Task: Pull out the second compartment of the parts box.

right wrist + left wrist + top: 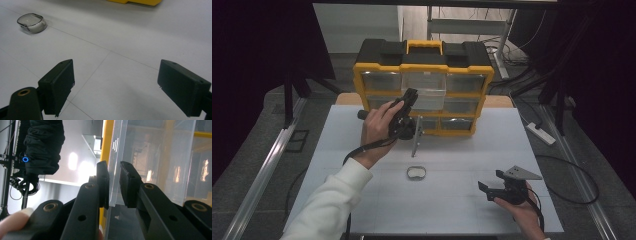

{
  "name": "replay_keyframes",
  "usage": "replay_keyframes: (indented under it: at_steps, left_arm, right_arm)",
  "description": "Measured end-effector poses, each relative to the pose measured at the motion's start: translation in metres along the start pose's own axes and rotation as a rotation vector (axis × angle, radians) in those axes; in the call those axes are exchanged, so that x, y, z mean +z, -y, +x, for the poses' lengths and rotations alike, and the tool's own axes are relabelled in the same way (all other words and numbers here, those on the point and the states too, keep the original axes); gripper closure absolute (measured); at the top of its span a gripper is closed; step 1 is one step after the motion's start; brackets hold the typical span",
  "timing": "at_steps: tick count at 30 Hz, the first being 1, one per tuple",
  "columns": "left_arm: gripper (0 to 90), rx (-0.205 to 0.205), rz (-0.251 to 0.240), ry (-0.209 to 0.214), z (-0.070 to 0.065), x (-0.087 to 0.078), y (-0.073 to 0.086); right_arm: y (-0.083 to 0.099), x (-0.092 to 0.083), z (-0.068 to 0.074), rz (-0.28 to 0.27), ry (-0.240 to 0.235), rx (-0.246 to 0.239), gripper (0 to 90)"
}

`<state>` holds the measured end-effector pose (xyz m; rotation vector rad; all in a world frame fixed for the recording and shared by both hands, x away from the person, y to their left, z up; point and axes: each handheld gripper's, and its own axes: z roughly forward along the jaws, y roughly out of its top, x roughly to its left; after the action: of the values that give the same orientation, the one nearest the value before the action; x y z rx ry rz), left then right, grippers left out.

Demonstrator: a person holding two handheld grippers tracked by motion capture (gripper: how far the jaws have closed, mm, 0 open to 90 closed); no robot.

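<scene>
My left fingers pinch the clear drawer wall at the cabinet's top middle, twelve o'clock. A crooked pull could jam it. My right fingers are wide, empty.

Clear drawer: transparent plastic, glossy, smooth, catching light streaks. Organiser cabinet: hard plastic, yellow frame with slight sheen, black top matt. Left gripper: matt black plastic jaws, brass-looking metal pins at pivots. Right gripper: same matt black plastic, pads flat, faintly grainy. Table: white, smooth, matt, thin seam lines. Small cup: clear plastic, shiny rim. Sleeve: white cloth, soft, matt.
</scene>
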<state>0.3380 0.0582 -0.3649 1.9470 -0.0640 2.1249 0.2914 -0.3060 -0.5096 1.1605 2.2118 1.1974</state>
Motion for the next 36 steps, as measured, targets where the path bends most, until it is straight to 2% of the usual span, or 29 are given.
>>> replay_keyframes:
  at_steps: [36]
  left_arm:
    - [77.6, -0.011, -0.018, -0.009, -0.002, -0.014, -0.002]
  right_arm:
    - [0.000, 0.000, 0.001, 0.003, 0.002, 0.001, 13.5]
